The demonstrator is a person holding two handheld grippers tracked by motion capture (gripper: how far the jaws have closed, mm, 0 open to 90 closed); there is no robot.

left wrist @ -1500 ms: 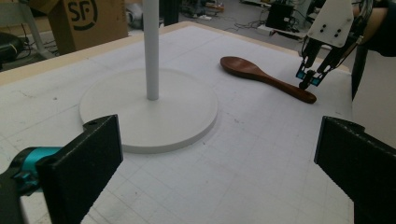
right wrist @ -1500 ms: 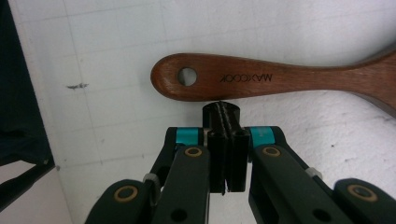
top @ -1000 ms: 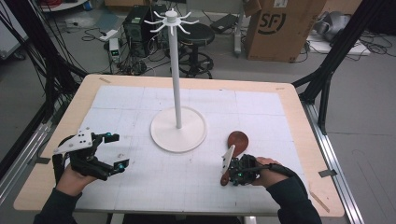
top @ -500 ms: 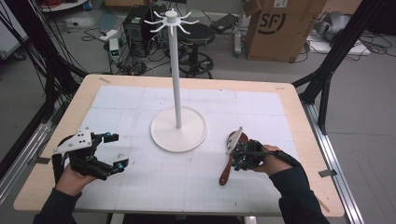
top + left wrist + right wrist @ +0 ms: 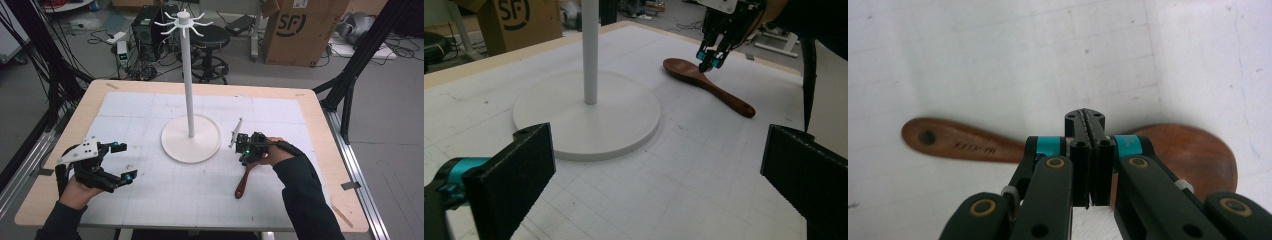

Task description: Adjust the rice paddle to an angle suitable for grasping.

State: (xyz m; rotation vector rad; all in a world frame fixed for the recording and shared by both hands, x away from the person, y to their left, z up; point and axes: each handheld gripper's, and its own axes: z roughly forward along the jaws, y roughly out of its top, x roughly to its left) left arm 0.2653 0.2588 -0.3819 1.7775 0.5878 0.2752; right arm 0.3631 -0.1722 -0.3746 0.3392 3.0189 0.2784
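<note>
Table [image 5: 310, 107]: pale wood rim, white gridded mat [image 5: 150, 200] over most of the top.

Left gripper [image 5: 122, 162]: near left of the mat, held in a hand [image 5: 75, 192] coming in from the near edge. Jaws spread wide, holding nothing, touching nothing; in the left gripper view they frame the stand's base and the spoon beyond.

Wooden spoon [image 5: 243, 180]: lies flat on the mat, near right of the stand, handle end with its hole toward the person. Bowl end hidden under the right gripper in the high view.

Right gripper [image 5: 245, 150]: over the spoon where handle meets bowl. Jaws pressed together with nothing between them. Whether the tips touch the wood cannot be told. Right hand [image 5: 272, 152] and dark sleeve behind it.

Stand [image 5: 189, 80]: white, round flat base at mid-table, tall upright pole, ring of hooks on top. Just beside the spoon, apart from both grippers.

Beyond the table: cardboard box [image 5: 295, 30], black stool [image 5: 212, 37], cables on the floor.
</note>
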